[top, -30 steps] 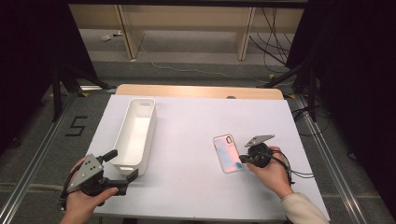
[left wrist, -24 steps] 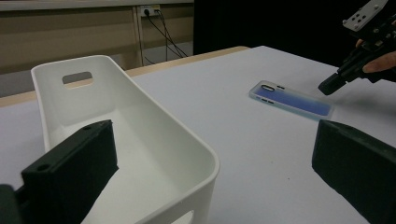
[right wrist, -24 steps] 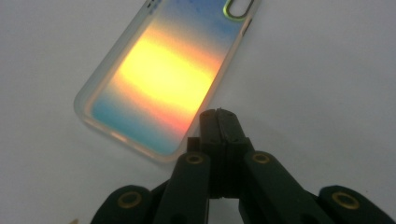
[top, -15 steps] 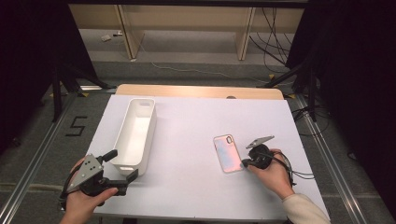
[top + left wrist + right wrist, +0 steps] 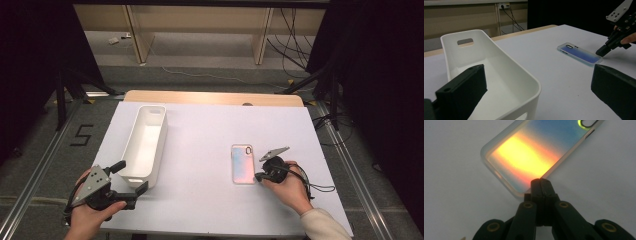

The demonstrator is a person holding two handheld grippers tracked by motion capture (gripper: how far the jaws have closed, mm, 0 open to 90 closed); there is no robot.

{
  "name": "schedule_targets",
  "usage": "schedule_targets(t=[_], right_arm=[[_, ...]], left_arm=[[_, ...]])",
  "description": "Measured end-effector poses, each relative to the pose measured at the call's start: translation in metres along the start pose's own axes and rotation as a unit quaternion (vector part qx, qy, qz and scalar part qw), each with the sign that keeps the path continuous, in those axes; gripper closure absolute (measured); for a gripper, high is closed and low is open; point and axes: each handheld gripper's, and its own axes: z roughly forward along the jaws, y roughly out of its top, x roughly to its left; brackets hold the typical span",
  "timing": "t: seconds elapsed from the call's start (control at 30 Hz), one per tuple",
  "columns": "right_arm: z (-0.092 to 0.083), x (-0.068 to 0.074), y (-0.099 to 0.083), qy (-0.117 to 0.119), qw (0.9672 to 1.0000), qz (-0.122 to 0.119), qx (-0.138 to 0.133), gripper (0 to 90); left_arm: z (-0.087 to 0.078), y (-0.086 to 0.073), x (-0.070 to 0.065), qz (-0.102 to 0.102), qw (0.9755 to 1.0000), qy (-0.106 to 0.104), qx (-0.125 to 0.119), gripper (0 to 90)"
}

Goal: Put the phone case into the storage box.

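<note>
A clear phone case (image 5: 242, 163) with an iridescent back lies flat on the white table, right of the middle. My right gripper (image 5: 257, 176) is shut, and its joined tips rest at the near right edge of the case (image 5: 529, 152). In the right gripper view the closed tips (image 5: 541, 181) overlap that edge with nothing between them. At the table's near left corner my left gripper (image 5: 131, 177) stands open at the near end of a white bin (image 5: 161, 142). Its jaws (image 5: 539, 75) stand wide, one over the bin (image 5: 534, 82), and the case (image 5: 580, 53) and right gripper (image 5: 600, 52) show farther off.
The long white bin is empty and has handle cut-outs at both ends. A wooden strip (image 5: 210, 97) borders the table's far edge. Metal rails (image 5: 345, 160) run along the floor on both sides, and cables lie at the far right.
The right gripper has shifted slightly along the case's near right edge, still shut. The left gripper and the bin have not moved.
</note>
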Motion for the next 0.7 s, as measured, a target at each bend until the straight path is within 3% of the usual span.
schedule_targets(t=[0.13,0.47,0.53,0.57,0.63,0.7], right_arm=[[-0.001,0.002,0.000,0.003,0.9999,0.012,0.006,90.0],[-0.004,-0.001,0.000,-0.002,0.9998,0.005,-0.017,90.0],[-0.011,-0.005,-0.001,-0.005,0.9994,0.000,-0.034,77.7],[-0.011,-0.005,-0.001,-0.005,0.9994,0.000,-0.034,77.7],[-0.018,-0.008,-0.003,0.000,0.9976,0.006,-0.069,62.7],[-0.020,-0.008,-0.004,-0.004,0.9964,0.003,-0.085,58.0]], left_arm=[[0.000,0.000,0.000,0.000,1.0000,-0.001,0.001,0.0],[0.001,0.000,0.001,-0.001,1.0000,-0.003,0.000,0.0],[0.001,0.000,0.000,-0.002,1.0000,-0.001,0.002,0.0],[0.001,0.000,0.000,-0.002,1.0000,-0.001,0.001,0.0],[0.001,0.000,0.000,-0.003,1.0000,-0.003,-0.002,0.0],[0.002,0.000,0.000,-0.003,1.0000,-0.002,-0.002,0.0]])
